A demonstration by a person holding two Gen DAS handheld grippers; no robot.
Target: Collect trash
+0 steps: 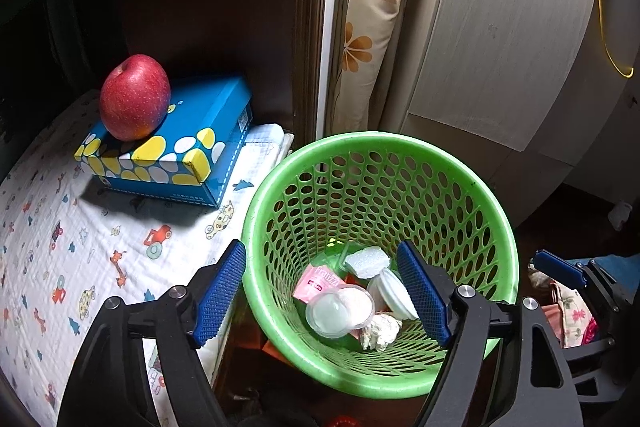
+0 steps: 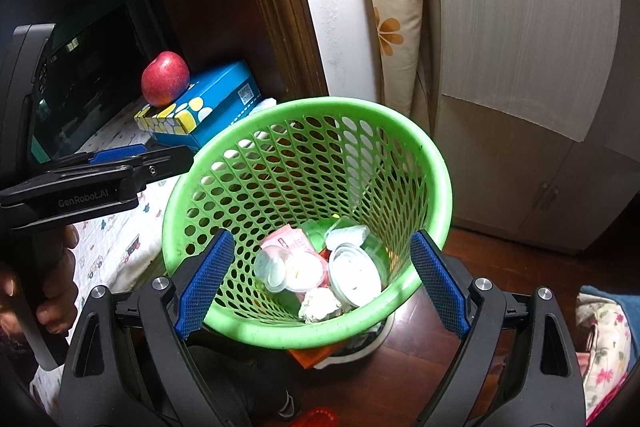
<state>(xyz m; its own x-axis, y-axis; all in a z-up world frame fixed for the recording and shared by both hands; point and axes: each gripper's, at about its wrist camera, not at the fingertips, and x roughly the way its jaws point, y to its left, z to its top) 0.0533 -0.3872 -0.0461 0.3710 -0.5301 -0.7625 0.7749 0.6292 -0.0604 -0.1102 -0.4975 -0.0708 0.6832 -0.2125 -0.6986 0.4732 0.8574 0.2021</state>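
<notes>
- Trash sits at the bottom of the green mesh wastebasket (image 1: pixel 380 163): pink packet (image 1: pixel 316 283), clear cup (image 1: pixel 340 311), white lids, crumpled wad (image 1: pixel 380 333).
- Left gripper (image 1: pixel 322 293) and right gripper (image 2: pixel 322 281) hover above the rim, both spread wide and empty.
- Judging by this, collecting looks nearly done; next calls for finding leftover litter.
- At ten o'clock, an apple (image 1: pixel 135 97) rests on a tissue box (image 1: pixel 176 143).

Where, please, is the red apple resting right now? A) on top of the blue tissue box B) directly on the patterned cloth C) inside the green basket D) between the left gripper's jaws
A: the apple sits on the blue tissue box, beside the green basket.
</notes>
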